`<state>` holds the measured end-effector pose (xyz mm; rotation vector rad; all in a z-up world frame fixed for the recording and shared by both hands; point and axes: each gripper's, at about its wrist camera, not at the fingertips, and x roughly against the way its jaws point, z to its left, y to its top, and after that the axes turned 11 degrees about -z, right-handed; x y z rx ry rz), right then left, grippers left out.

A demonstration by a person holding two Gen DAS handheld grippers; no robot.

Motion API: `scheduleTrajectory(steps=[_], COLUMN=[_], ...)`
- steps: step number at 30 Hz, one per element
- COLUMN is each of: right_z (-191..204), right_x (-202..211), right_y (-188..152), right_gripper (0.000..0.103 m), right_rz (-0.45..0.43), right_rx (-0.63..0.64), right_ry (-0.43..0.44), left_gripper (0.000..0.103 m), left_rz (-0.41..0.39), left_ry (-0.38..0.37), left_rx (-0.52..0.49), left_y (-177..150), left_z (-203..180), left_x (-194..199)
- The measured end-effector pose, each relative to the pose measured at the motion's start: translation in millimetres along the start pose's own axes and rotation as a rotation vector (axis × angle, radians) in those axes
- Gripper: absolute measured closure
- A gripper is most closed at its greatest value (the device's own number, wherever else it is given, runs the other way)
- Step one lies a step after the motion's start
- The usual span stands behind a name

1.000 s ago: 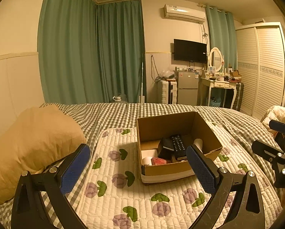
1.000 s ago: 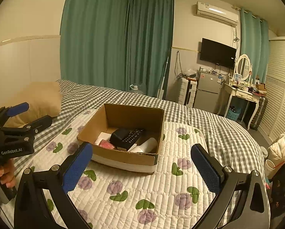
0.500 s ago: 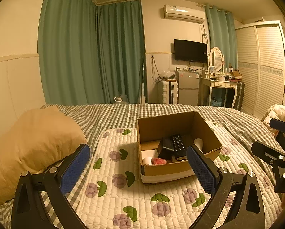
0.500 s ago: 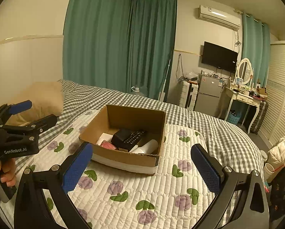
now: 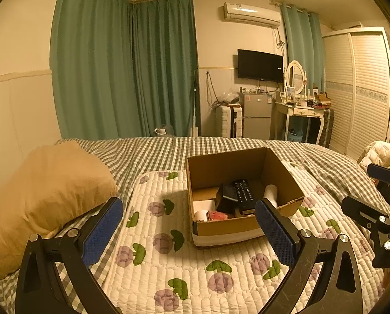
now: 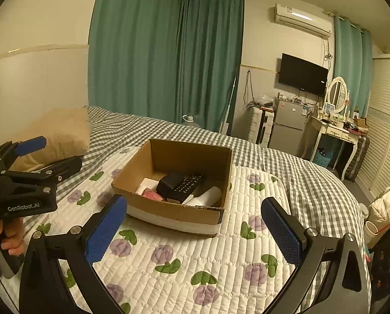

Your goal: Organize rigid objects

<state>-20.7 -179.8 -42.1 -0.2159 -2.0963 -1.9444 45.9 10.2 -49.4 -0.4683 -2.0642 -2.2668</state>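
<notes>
Item: cardboard box (image 5: 243, 225) w/ remote (image 5: 244, 196), white tube (image 5: 270, 193); rigid, prob. light. Grip remote across narrow sides. Left gripper (image 5: 188, 227), right gripper (image 6: 195, 225): jaws wide, empty.

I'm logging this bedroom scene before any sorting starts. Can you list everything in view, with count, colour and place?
open brown cardboard box: 1, brown, on the quilt
black remote control: 1, black, inside the box
black rectangular block: 1, black, in the box beside the remote
white cylinder: 1, white, in the box, lying down
red packet: 1, red, box front corner
white floral quilted mat: 1, white with purple flowers, on the bed
tan pillow: 1, tan, left of the mat
green curtains: green, back wall
black wall television: 1, black, far wall
left gripper: 1, black, blue pads, open
right gripper: 1, same, open
</notes>
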Motion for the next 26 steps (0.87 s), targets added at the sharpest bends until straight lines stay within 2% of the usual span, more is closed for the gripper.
scheduleTrajectory(steps=[6, 12, 26], right_z=[0.2, 0.3, -4.6], right_x=[0.4, 0.4, 0.3], right_y=[-1.1, -0.7, -2.9], right_gripper=[0.0, 0.0, 0.0], right_rz=[0.001, 0.003, 0.018], right_rx=[-0.003, -0.003, -0.015], right_ry=[-0.001, -0.003, -0.009], left_gripper=[0.0, 0.0, 0.0], left_rz=[0.006, -0.023, -0.01], left_ry=[-0.004, 0.02, -0.002], left_rx=[-0.005, -0.023, -0.012], left_y=[-0.3, -0.6, -4.4], left_z=[-1.2, -2.5, -2.5], left_x=[-0.1, 4.9, 5.6])
